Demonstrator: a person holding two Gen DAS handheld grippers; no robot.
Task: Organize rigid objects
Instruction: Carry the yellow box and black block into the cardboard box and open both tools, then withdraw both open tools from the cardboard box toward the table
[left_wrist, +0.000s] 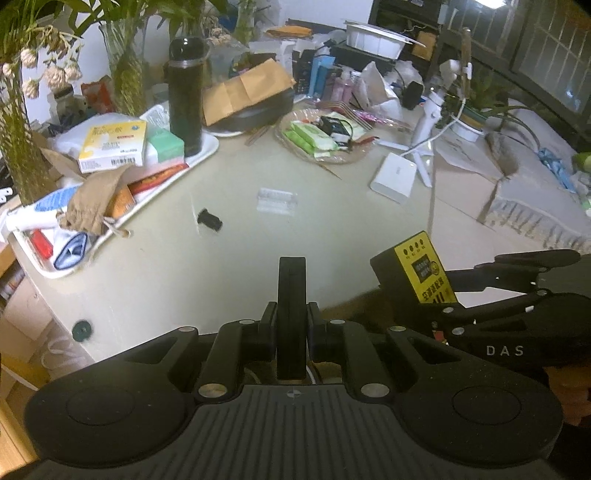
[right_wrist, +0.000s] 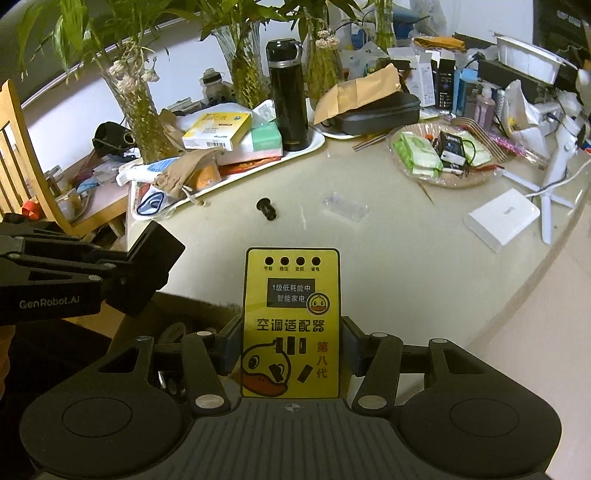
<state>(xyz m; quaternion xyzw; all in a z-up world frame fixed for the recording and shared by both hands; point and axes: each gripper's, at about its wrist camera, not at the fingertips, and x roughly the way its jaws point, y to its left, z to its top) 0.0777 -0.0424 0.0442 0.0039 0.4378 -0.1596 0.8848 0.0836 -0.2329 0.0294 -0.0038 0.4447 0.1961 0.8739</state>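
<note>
Right gripper (right_wrist: 291, 354) clamped on the yellow-faced adapter box (right_wrist: 291, 325), jaws partway closed against its two sides, box standing upright and hanging in the air just short of the table's near edge. Left gripper (left_wrist: 292, 280) pinched shut, nothing visible between the fingers, floating at about 9 o'clock of the box.

On the round table (left_wrist: 229, 280): small black cylinder (right_wrist: 266, 208) lying at roughly 11 o'clock from the box, clear plastic case (right_wrist: 345, 206) at 1 o'clock, white box (right_wrist: 502, 219) out at 2 o'clock. White tray (right_wrist: 258, 170) crammed with stuff at 11, black flask (right_wrist: 288, 96) standing tall on it at 12.

Stuff that could bite here, just guessing:
- Grip looks low on the box, near its bottom half, so a quick swing could lever it out of the pads.
- Setting down too near the rim = box tipping off onto the floor.
- Clear case easy to miss, could get shoved or landed on.
- Aiming for the tray means squeezing past that flask; one bump and over it goes.
</note>
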